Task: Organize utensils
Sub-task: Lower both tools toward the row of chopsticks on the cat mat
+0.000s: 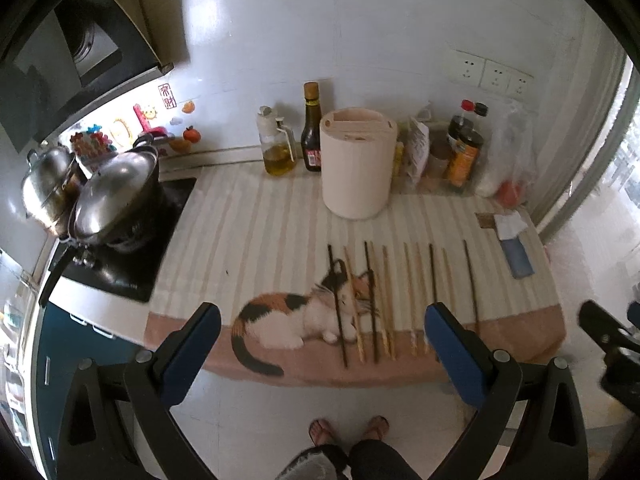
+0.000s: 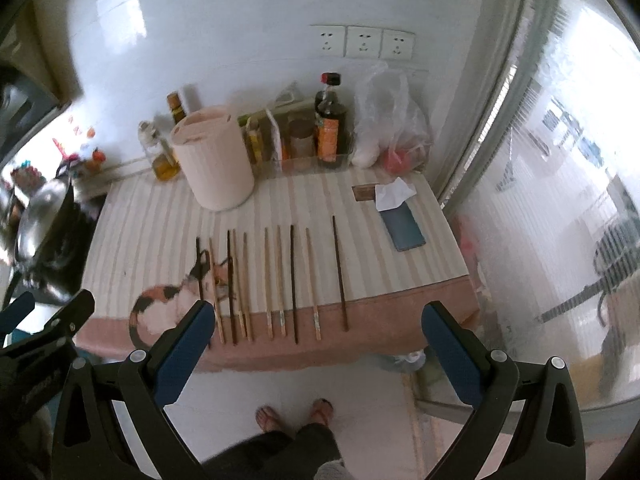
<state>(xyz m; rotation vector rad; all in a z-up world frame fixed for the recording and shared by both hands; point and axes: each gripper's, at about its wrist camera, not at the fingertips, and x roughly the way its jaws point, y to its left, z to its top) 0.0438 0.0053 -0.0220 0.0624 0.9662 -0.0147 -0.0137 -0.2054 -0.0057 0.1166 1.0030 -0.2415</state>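
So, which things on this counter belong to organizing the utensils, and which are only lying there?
For the job:
- dark and light wooden chopsticks laid in a row
- cream cylindrical holder
- open left gripper, open right gripper

Lying about:
- blue phone
- white tissue
- oil bottle
- steel pots

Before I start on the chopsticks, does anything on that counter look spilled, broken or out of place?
Nothing spilled or broken. The chopsticks lie in a loose row on the cat-print mat, dark and light ones mixed, unevenly spaced; the far-right dark one lies apart. The beige holder stands upright. Both tongs, left and right, are open.
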